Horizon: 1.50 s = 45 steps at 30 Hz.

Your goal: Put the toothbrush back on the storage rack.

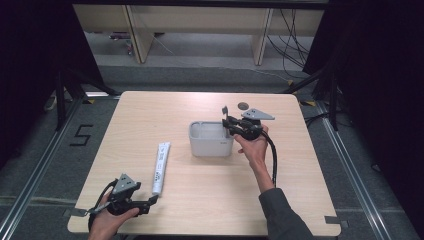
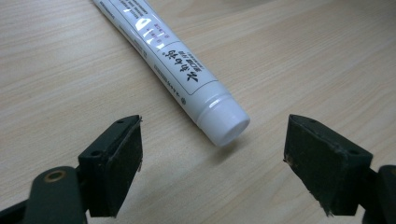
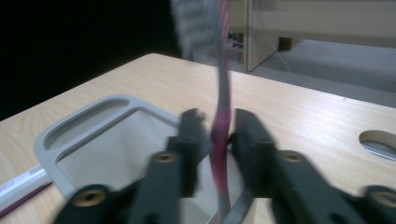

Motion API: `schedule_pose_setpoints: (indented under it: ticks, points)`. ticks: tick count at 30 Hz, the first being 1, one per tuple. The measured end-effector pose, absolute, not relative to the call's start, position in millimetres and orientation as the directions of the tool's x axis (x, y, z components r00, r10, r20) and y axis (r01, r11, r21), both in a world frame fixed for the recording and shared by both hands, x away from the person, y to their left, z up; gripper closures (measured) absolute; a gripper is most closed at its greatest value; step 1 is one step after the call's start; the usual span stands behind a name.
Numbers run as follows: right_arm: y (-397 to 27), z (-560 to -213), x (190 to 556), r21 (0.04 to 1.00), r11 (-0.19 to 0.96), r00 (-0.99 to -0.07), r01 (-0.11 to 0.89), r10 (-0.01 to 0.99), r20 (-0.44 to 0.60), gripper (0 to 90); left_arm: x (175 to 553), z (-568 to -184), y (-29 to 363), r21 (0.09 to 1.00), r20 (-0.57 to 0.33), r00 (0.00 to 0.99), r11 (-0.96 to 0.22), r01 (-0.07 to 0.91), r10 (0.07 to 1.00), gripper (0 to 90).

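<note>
Pink-and-grey toothbrush [image 3: 221,122] — upright, blurred

Glossy white plastic tube [image 2: 173,65], matt grey plastic bin [image 1: 211,139], pale wood-grain table [image 1: 150,115]

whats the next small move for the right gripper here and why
Probably lift the right gripper clear of the grey bin. Its fingers stand apart around the pink toothbrush, which hangs upright above the bin opening, so the brush looks released. The left gripper waits open at the toothpaste tube.
</note>
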State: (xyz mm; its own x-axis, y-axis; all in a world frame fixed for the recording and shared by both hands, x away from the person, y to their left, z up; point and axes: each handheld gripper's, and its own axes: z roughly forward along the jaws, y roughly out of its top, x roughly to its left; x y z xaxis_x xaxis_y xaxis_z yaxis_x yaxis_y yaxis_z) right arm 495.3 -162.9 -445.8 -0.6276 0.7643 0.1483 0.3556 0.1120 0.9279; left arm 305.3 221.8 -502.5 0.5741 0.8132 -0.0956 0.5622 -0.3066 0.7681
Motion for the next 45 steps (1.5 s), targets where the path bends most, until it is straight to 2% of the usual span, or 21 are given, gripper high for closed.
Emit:
schedule_pose_setpoints:
  ticks: [1,2,5,7,16,23,25,28,29,33,34,36,37,38,39,45]
  points:
    - [-165,-444,496,0.931,0.104,-0.626,0.350,0.765,0.151,49.2,305,-503,222,0.768,-0.096,0.574,-0.307,0.562,0.813,19.0]
    - [-165,-444,496,0.931,0.104,-0.626,0.350,0.765,0.151,49.2,305,-503,222,0.768,-0.096,0.574,-0.307,0.562,0.813,19.0]
    - [-171,-439,491,0.932,0.081,-0.615,0.352,0.771,0.165,36.7,305,-502,222,0.768,-0.100,0.569,-0.300,0.565,0.816,19.0]
    - [-177,-436,487,0.935,0.072,-0.613,0.348,0.772,0.168,34.4,305,-503,222,0.768,-0.102,0.567,-0.297,0.567,0.817,19.0]
    - [-197,-433,468,0.939,0.078,-0.622,0.336,0.766,0.159,31.9,305,-502,222,0.763,-0.101,0.571,-0.305,0.570,0.815,18.9]
    - [-205,-428,453,0.927,0.077,-0.617,0.368,0.766,0.181,31.7,305,-503,221,0.768,-0.101,0.567,-0.299,0.567,0.817,18.9]
    - [-207,-428,453,0.938,0.094,-0.641,0.333,0.753,0.152,31.7,305,-502,222,0.761,-0.100,0.573,-0.308,0.571,0.814,18.9]
    - [-206,-426,445,0.925,0.079,-0.623,0.371,0.760,0.185,31.6,305,-503,222,0.770,-0.101,0.567,-0.297,0.565,0.817,18.9]
    - [-209,-426,445,0.930,0.112,-0.632,0.349,0.761,0.146,31.6,305,-502,222,0.765,-0.103,0.570,-0.301,0.569,0.815,18.9]
    - [-211,-425,438,0.925,0.125,-0.633,0.358,0.761,0.143,31.2,305,-502,222,0.769,-0.099,0.569,-0.300,0.565,0.816,18.8]
    - [-211,-425,435,0.918,0.108,-0.629,0.382,0.758,0.173,30.8,305,-502,221,0.768,-0.101,0.568,-0.299,0.567,0.817,18.8]
    - [-213,-426,434,0.922,0.132,-0.638,0.365,0.756,0.144,30.9,305,-503,221,0.767,-0.099,0.569,-0.302,0.566,0.816,18.9]
    - [-213,-426,430,0.911,0.121,-0.635,0.394,0.753,0.174,30.9,305,-502,222,0.761,-0.095,0.576,-0.313,0.568,0.812,18.9]
    - [-214,-427,430,0.920,0.139,-0.642,0.366,0.753,0.142,30.8,305,-502,222,0.765,-0.095,0.574,-0.309,0.565,0.814,18.9]
    - [-214,-426,426,0.909,0.130,-0.633,0.397,0.756,0.168,30.8,305,-502,222,0.764,-0.096,0.575,-0.309,0.565,0.813,18.9]
    - [-216,-429,417,0.907,0.163,-0.642,0.388,0.754,0.139,29.2,305,-502,222,0.765,-0.095,0.573,-0.309,0.566,0.814,18.9]
